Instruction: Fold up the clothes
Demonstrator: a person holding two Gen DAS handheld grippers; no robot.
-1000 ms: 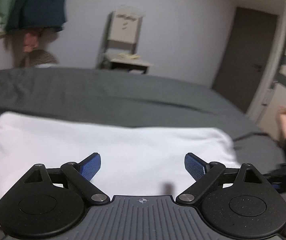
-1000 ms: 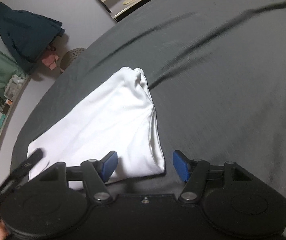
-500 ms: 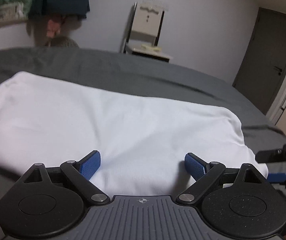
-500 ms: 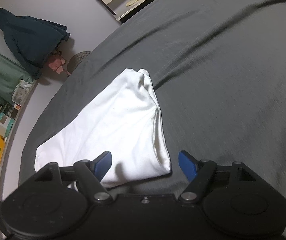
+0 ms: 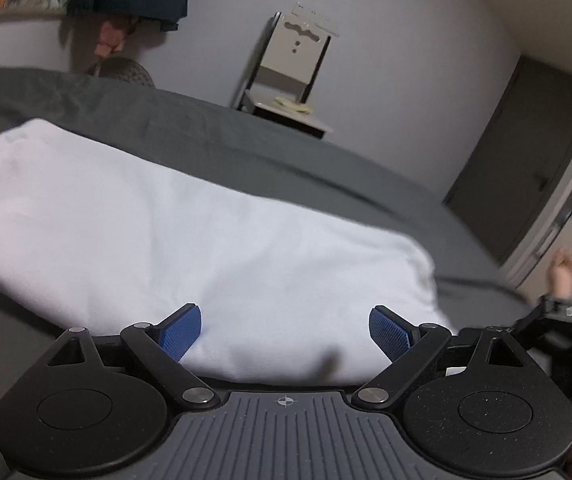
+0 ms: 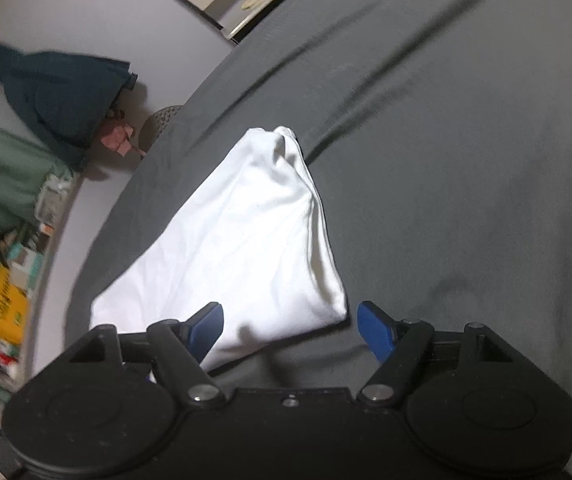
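A white garment [image 5: 190, 248] lies folded flat on the dark grey bed [image 5: 246, 148]. My left gripper [image 5: 284, 330] is open just above the garment's near edge, its blue pads wide apart and holding nothing. In the right wrist view the same white garment [image 6: 242, 248] tapers away from me. My right gripper [image 6: 290, 327] is open over the garment's near right corner, with nothing between its pads. The right gripper's black body [image 5: 565, 320] shows at the right edge of the left wrist view.
A pale chair [image 5: 289, 76] stands against the wall behind the bed. Dark and green clothes [image 6: 58, 96] hang at the left, above cluttered shelves [image 6: 6, 304]. A dark door [image 5: 525, 164] is at the right, with a person's bare foot [image 5: 561, 276] on the floor near it.
Both grippers have drawn back a little from the garment and stayed open. The left view has tilted, so the garment now sits lower and further left in it.
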